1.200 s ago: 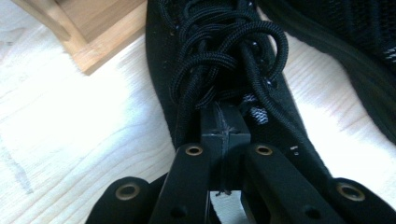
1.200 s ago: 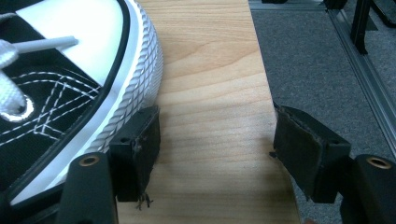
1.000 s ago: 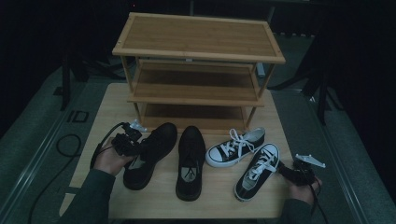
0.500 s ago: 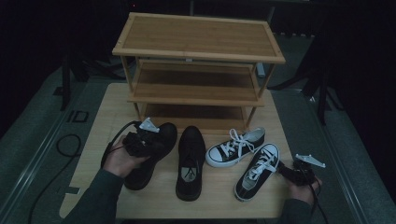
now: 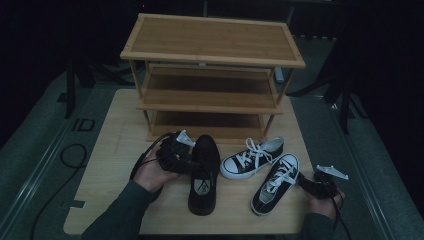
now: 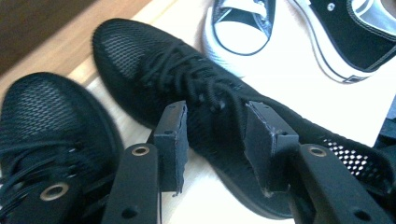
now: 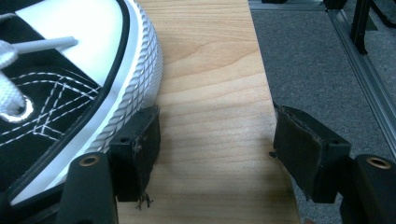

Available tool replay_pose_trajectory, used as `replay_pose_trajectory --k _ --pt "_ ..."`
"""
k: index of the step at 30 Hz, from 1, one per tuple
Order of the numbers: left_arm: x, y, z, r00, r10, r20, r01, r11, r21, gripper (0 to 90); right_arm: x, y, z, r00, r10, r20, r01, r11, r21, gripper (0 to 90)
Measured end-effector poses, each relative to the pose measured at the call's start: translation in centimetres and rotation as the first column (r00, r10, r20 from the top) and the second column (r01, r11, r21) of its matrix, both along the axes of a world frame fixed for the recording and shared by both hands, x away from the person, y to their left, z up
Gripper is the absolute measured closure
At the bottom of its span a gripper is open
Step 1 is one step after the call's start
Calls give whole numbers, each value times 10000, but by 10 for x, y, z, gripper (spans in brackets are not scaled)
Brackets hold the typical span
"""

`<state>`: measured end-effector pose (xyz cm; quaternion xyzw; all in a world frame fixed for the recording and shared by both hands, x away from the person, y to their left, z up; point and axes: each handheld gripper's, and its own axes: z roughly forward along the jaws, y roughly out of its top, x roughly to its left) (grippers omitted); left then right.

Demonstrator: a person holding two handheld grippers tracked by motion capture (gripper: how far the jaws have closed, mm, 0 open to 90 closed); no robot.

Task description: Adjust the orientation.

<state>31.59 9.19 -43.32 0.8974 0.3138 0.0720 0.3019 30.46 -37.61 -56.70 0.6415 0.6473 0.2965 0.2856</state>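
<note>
Left gripper view: my left gripper (image 6: 215, 140) spread over a black mesh shoe (image 6: 210, 116) on the tabletop (image 5: 110, 150); closing on laces alone could slip. Right gripper (image 7: 215, 154) spread, touching a sneaker (image 7: 70, 93) near the edge, might nudge it.

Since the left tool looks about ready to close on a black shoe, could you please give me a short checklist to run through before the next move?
1. Left tool open: ok, a clear gap between its jaws.
2. Jaws astride the black mesh shoe: ok, its laced top sits between them in the left gripper view.
3. Second black shoe out of the grip: ok, it lies just outside the left tool's jaws.
4. Right tool free: ok, open over bare table, beside the black-and-white sneaker.
5. Shelves of the wooden rack free to take shoes: ok for the top and middle; cannot tell for the bottom.
6. How far down the shoe the jaws reach: cannot tell.
</note>
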Motion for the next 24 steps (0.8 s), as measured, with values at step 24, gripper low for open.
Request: replay_pose_trajectory --k 24 --pt "4 -17 -24 9987 314 -408 -272 9945 1010 560 0 0 0 10000 17 0 -17 10000 -12 314"
